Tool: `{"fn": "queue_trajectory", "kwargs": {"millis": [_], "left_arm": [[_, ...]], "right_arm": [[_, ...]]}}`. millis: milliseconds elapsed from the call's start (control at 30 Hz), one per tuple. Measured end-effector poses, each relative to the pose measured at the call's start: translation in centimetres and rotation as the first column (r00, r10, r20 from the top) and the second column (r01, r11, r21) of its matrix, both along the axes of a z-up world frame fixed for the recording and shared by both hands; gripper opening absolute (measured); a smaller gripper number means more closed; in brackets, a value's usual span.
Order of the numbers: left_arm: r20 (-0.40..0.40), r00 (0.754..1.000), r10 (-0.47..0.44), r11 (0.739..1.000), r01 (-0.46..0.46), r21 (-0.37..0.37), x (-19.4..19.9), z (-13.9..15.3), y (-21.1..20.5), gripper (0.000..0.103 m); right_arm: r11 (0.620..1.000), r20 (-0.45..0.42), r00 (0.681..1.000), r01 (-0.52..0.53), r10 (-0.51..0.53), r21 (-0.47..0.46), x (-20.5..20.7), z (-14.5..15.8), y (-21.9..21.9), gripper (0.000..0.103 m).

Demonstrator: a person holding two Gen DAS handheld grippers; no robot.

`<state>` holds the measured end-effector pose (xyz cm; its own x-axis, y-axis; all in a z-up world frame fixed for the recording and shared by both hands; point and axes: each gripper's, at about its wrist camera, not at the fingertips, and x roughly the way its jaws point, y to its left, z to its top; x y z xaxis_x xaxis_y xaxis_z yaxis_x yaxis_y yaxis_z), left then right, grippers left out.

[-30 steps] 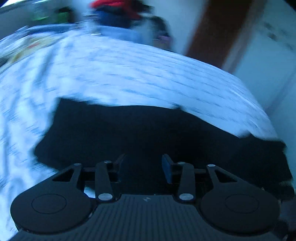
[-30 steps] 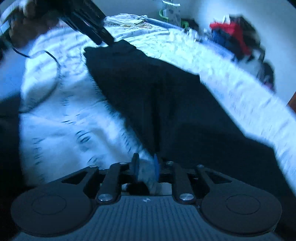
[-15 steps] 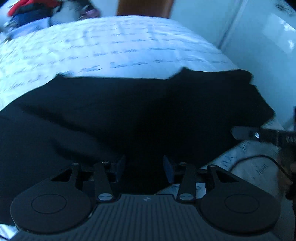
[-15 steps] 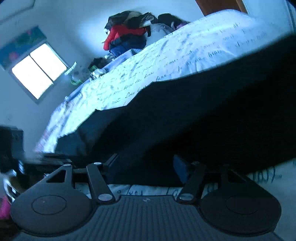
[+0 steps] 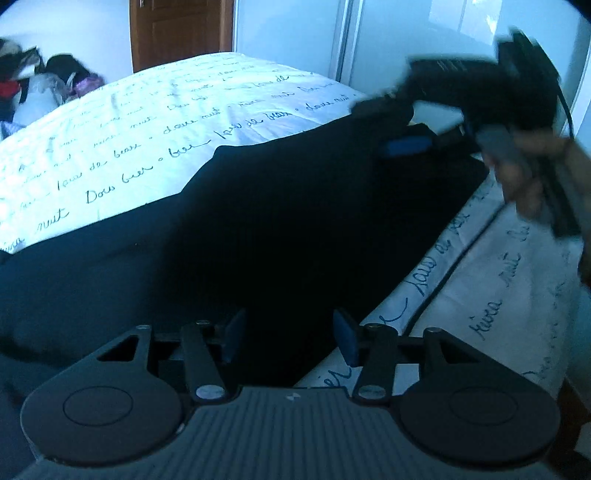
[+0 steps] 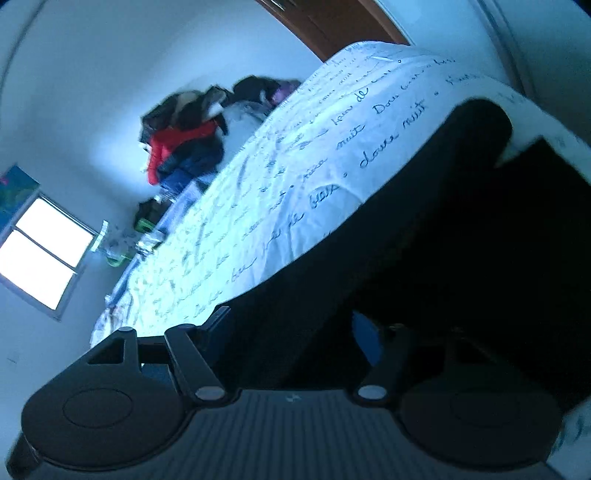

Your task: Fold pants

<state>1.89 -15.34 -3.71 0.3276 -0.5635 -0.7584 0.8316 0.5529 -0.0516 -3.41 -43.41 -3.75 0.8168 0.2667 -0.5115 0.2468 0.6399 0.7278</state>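
Observation:
The black pants (image 5: pixel 295 229) lie spread on a white bedsheet with blue handwriting (image 5: pixel 147 122). My left gripper (image 5: pixel 288 338) is open, its jaws wide apart just above the near edge of the pants. My right gripper (image 6: pixel 291 332) is open and tilted, low over the pants (image 6: pixel 443 240) near their far end. In the left wrist view the right gripper (image 5: pixel 413 136) shows at the far right corner of the pants, held by a hand (image 5: pixel 535 173), with its blue pad over the cloth. Nothing is held.
A pile of clothes (image 6: pixel 184 144) sits past the bed's far side. A brown door (image 5: pixel 181 33) and white wardrobe doors (image 5: pixel 424 40) stand behind the bed. A black cable (image 5: pixel 443 280) trails over the sheet at right. A window (image 6: pixel 40 254) is at left.
The left gripper swung right along the pants. The right gripper let go of the pants, opened, and moved to their far corner, tilting over.

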Motion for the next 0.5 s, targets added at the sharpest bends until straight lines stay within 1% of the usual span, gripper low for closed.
{"fn": "queue_trajectory", "kwargs": {"millis": [67, 133, 200, 267, 333, 367, 433, 500], "left_arm": [[0.002, 1.000, 0.005, 1.000, -0.005, -0.003, 0.1, -0.2, -0.1, 0.053], [-0.007, 1.000, 0.021, 1.000, -0.021, -0.010, 0.4, -0.1, 0.1, 0.051], [-0.019, 0.999, 0.043, 0.999, -0.043, -0.015, 0.7, -0.1, 0.3, 0.045], [-0.035, 0.998, 0.061, 0.998, -0.061, -0.023, 1.1, -0.1, 0.4, 0.042], [-0.046, 0.996, 0.078, 0.996, -0.080, -0.029, 1.4, -0.2, 0.4, 0.037], [-0.050, 0.995, 0.086, 0.996, -0.087, -0.032, 1.6, -0.2, 0.5, 0.035], [-0.060, 0.993, 0.100, 0.994, -0.102, -0.038, 1.8, 0.0, 0.5, 0.031], [-0.076, 0.990, 0.116, 0.992, -0.119, -0.047, 2.3, 0.1, 0.6, 0.027]], "right_arm": [[0.999, -0.010, 0.999, -0.040, 0.040, -0.026, 1.5, 0.6, -0.3, 0.072], [0.997, -0.042, 0.998, -0.052, 0.050, -0.052, 3.9, 1.4, 0.2, 0.072], [0.991, -0.042, 0.995, -0.098, 0.094, -0.088, 5.9, 2.4, 0.8, 0.072], [0.989, -0.048, 0.994, -0.100, 0.095, -0.112, 8.0, 3.1, 0.9, 0.072], [0.984, -0.036, 0.994, -0.108, 0.104, -0.142, 9.8, 3.1, 0.7, 0.072], [0.983, -0.022, 0.995, -0.104, 0.102, -0.152, 10.3, 2.9, 0.6, 0.072], [0.986, -0.012, 0.996, -0.092, 0.091, -0.142, 10.7, 2.1, 0.1, 0.072], [0.990, -0.007, 0.998, -0.058, 0.058, -0.127, 10.0, 1.7, -0.4, 0.072]]}}
